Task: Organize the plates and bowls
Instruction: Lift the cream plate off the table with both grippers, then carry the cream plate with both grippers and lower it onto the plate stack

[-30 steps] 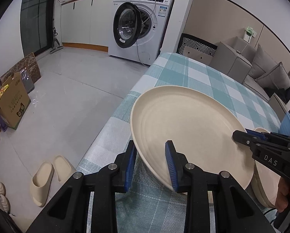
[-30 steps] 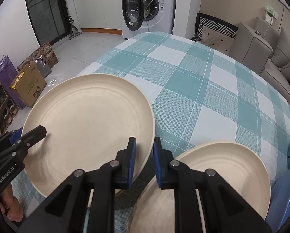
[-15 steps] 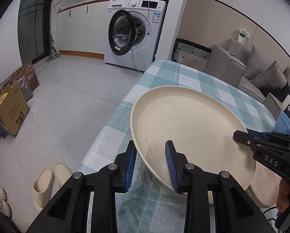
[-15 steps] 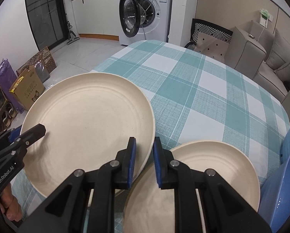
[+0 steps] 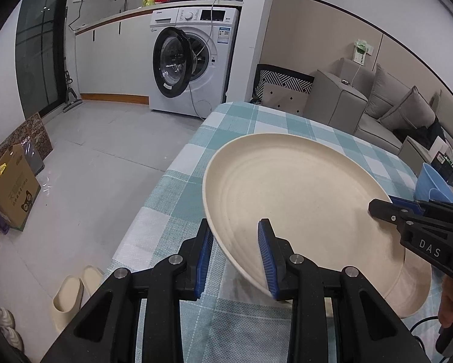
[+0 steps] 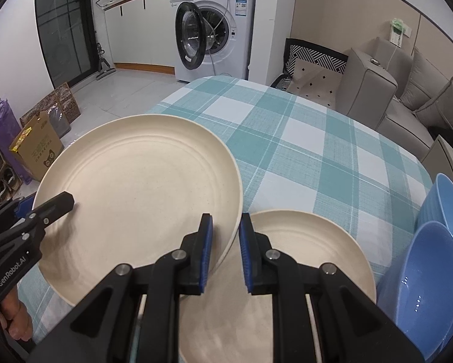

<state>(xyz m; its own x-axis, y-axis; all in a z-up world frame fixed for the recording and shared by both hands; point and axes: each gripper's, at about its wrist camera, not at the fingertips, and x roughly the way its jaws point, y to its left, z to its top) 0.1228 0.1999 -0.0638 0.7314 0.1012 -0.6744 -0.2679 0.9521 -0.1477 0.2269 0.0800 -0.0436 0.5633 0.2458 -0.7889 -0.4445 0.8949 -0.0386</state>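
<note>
The left gripper (image 5: 237,255) is closed on the near left rim of a large cream plate (image 5: 299,208), one blue pad below the rim and one on the inner face. The right gripper (image 6: 225,249) is clamped on the opposite rim of the same plate, its pads set close together. The plate is thus held from both sides, tilted and clear of the tabletop (image 6: 302,151), which is covered by a teal-and-white checked cloth. A second cream plate (image 6: 302,257) is seen lying flat on the cloth, just beside and partly under the held one. Blue bowls (image 6: 438,260) are stacked at the right edge of the tabletop. A washing machine (image 5: 193,63) with its door open is visible beyond, and a grey sofa (image 6: 408,103) at the right.
</note>
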